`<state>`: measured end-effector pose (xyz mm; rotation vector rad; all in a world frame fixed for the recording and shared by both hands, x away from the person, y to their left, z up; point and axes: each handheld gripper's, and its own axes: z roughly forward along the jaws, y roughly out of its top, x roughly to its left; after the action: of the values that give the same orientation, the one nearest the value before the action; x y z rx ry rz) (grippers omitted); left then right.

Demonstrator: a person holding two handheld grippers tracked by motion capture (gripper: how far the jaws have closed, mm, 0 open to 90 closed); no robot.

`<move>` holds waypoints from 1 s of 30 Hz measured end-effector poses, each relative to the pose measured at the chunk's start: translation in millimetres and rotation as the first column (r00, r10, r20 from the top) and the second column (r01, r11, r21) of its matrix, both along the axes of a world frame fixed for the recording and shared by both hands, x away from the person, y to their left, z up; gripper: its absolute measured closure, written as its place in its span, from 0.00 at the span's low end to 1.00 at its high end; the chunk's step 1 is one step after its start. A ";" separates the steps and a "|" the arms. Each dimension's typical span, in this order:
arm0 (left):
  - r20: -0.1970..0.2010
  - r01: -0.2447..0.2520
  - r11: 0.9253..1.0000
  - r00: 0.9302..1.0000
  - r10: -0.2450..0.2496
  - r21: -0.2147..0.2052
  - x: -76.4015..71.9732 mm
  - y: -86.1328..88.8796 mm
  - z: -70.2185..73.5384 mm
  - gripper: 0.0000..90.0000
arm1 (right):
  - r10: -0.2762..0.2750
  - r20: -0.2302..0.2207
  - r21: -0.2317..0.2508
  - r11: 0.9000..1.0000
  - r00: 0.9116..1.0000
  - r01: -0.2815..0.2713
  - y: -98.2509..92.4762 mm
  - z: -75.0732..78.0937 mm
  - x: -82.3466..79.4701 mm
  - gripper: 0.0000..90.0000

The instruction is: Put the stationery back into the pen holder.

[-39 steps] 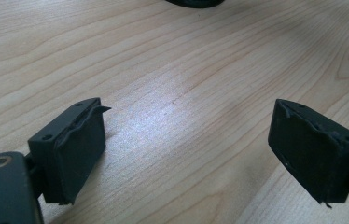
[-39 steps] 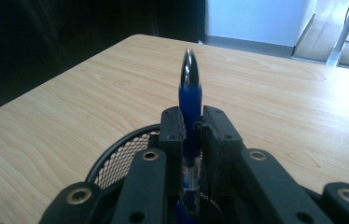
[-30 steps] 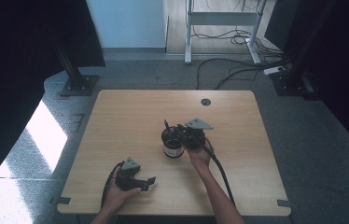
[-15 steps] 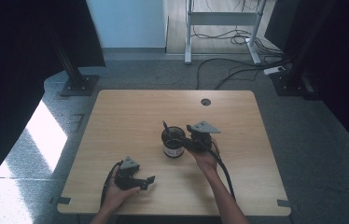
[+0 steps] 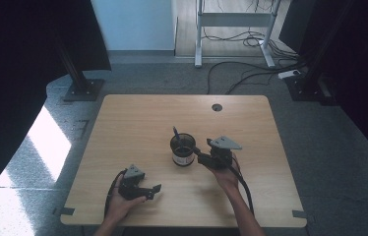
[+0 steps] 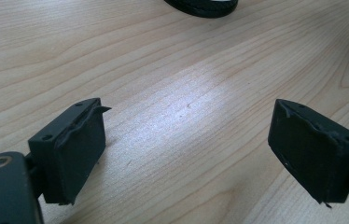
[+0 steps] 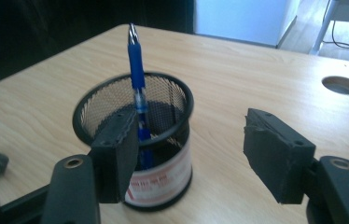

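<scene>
At the lower left of the high view my left gripper (image 5: 145, 189) rests low over the table (image 5: 138, 123), its jaws apart and pointing toward the right of the frame. In the left gripper view those jaws stand wide with nothing but bare wood grain between them, and the dark base of the pen cup (image 6: 202, 6) sits at the top edge, well apart.

Moving right, the pen cup (image 5: 182, 150), a black mesh holder with a white label band, stands upright at the middle of the table. A blue pen (image 5: 176, 133) leans inside it, tip up.

Just right of the cup is my right gripper (image 5: 198, 153), jaws open and empty. In the right gripper view the near jaw overlaps the cup's rim in the picture while the other jaw hangs to the right over bare table; I cannot tell whether the near jaw touches the mesh. The pen (image 7: 136, 84) rises above the rim (image 7: 133, 109) at the upper left of that view.

I judge the pen is seated and my right hand is letting go. Next I need to draw straight away without catching the rim and tipping the cup.

Against the earlier frames, my right gripper has shifted rightward, off the cup; cup and left gripper are unchanged.
</scene>
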<state>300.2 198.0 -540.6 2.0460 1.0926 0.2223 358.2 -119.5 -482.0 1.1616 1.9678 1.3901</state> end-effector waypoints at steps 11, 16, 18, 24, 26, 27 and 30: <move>0.009 -0.016 1.000 1.000 0.016 -0.003 0.0 4.1 1.6 0.13 | -0.020 -0.009 0.003 1.000 1.000 0.020 -22.4 -8.6 -18.0 0.38; 0.011 -0.017 1.000 1.000 0.017 -0.001 0.0 4.7 1.6 0.13 | -0.024 -0.018 0.012 1.000 1.000 0.024 -33.7 -11.1 -27.8 0.39; 0.013 -0.018 1.000 1.000 0.018 -0.001 -0.1 4.7 1.7 0.13 | -0.031 -0.019 0.009 0.999 0.999 0.032 -39.2 -12.8 -31.6 0.39; 0.014 -0.019 1.000 1.000 0.019 -0.001 -0.1 5.2 2.1 0.13 | -0.061 -0.044 0.003 0.998 0.997 0.061 -60.3 -21.6 -44.9 0.39; 0.015 -0.020 1.000 1.000 0.020 0.000 0.0 5.4 2.2 0.13 | -0.071 -0.054 0.001 0.997 0.996 0.071 -67.8 -26.2 -50.3 0.39; 0.015 -0.021 1.000 1.000 0.021 0.001 0.1 5.5 2.1 0.13 | -0.075 -0.060 -0.004 0.997 0.995 0.075 -71.5 -28.5 -52.8 0.39; 0.015 -0.021 1.000 1.000 0.021 0.001 0.0 5.2 1.9 0.13 | -0.089 -0.079 -0.018 0.996 0.993 0.088 -81.0 -35.6 -59.5 0.39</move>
<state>300.2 203.2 -538.7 2.0319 1.1051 0.2486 298.6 -200.5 -517.7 1.2998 1.9516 1.3017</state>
